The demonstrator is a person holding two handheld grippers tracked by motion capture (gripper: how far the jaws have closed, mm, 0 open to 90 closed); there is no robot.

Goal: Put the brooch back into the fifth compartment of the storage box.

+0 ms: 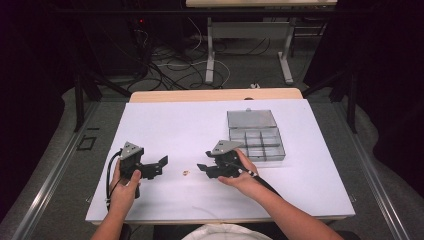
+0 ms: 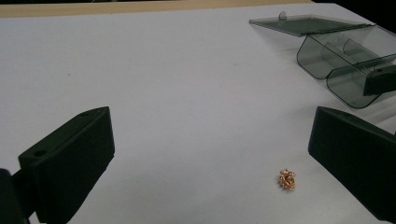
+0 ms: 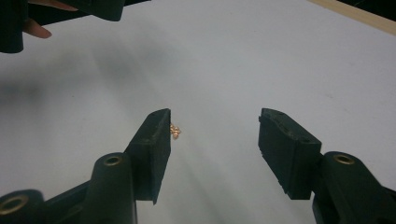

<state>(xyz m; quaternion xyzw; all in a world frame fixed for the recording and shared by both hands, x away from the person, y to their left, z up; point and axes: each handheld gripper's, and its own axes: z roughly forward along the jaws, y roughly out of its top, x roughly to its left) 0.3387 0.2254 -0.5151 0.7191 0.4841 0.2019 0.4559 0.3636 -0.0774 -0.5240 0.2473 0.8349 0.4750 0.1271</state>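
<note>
Both hands hold open claws, left (image 1: 161,162) and right (image 1: 202,167), flanking a tiny gold chain (image 1: 186,173) on the table (image 1: 165,125): light, limp, slippery; pinch the whole bunch.

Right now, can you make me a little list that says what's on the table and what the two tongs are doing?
table cover: white sheet
tiny thing: small gold-coloured chain clump, lying loose between both tongs
box: clear grey compartment box, lid open, compartments look empty
left tongs: open, holding nothing
right tongs: open, pointing at the clump, not gripping it
nearest to clump: right tongs
</note>
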